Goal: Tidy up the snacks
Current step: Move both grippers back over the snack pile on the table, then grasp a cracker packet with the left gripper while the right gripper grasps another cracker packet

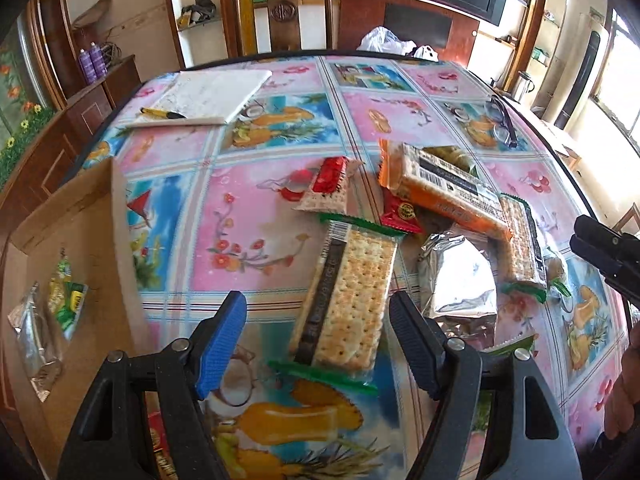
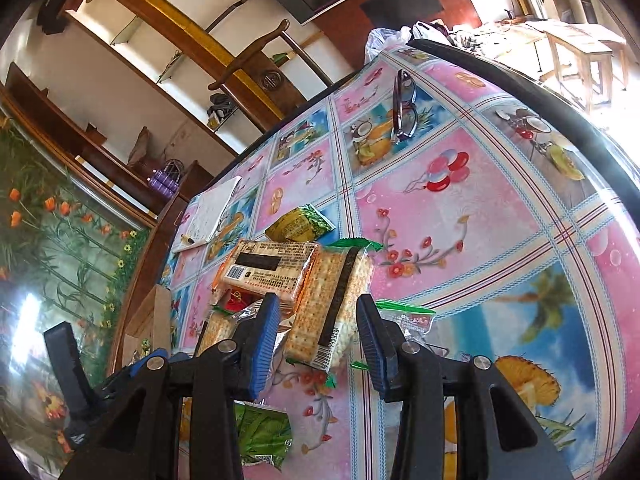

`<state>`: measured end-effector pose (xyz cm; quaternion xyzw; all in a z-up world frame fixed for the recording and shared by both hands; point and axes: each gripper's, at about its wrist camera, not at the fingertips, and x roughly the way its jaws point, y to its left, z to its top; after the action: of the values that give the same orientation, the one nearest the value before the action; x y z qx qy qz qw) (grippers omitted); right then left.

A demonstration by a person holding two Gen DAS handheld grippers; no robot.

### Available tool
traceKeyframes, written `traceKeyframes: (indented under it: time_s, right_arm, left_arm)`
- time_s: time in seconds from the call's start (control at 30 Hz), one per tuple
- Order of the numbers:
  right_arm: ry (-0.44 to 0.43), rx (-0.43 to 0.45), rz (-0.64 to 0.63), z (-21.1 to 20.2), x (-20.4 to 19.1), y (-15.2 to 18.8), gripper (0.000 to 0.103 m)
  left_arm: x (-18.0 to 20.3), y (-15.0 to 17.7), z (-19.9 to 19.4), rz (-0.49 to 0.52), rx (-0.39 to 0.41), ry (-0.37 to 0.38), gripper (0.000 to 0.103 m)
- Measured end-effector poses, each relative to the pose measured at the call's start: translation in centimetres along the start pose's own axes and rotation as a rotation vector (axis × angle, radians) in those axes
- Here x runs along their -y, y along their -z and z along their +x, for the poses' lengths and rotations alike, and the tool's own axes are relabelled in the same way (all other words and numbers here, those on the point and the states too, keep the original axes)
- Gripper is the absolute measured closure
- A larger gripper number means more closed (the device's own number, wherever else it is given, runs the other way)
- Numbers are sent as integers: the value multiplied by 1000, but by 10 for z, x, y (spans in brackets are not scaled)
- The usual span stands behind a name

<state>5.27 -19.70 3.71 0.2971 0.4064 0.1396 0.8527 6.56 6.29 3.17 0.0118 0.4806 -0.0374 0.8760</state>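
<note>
A heap of snack packs lies on the flowered tablecloth point(image 1: 256, 216). In the left wrist view my left gripper point(image 1: 316, 296) stands open over a green-ended cracker pack point(image 1: 348, 300), its pads clear of the pack's sides. An orange cracker pack point(image 1: 444, 192), a silver pouch point(image 1: 456, 280) and a small red packet point(image 1: 400, 212) lie just beyond. The right gripper point(image 1: 600, 256) shows at the right edge. In the right wrist view my right gripper point(image 2: 318, 300) hangs open above another green-ended cracker pack point(image 2: 324, 312), with gaps at both pads. The orange pack point(image 2: 268, 268) leans against it.
An open cardboard box point(image 1: 80, 260) at the table's left edge holds a silver packet point(image 1: 32, 340) and a yellow-green one point(image 1: 68, 300). A white notebook point(image 1: 208, 96), a yellow knife point(image 1: 160, 113) and glasses point(image 1: 500, 120) lie farther back. A wooden chair point(image 1: 280, 12) stands behind the table.
</note>
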Motion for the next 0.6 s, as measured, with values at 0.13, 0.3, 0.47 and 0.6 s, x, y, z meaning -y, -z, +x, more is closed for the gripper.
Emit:
traceKeyframes:
  time_s: [0.13, 0.3, 0.47, 0.6]
  right_arm:
    - [-9, -7, 0, 0, 1, 1, 61]
    - [-2, -28, -3, 6, 1, 2, 60]
    - [34, -52, -26, 18, -4, 5, 47]
    - [135, -60, -124, 34, -20, 7, 45]
  left_arm:
    - [5, 0, 13, -3, -18, -9, 30]
    - [2, 4, 25, -22, -13, -16, 49]
    - [5, 6, 22, -8, 15, -24, 57]
    - [6, 7, 20, -7, 17, 12, 58]
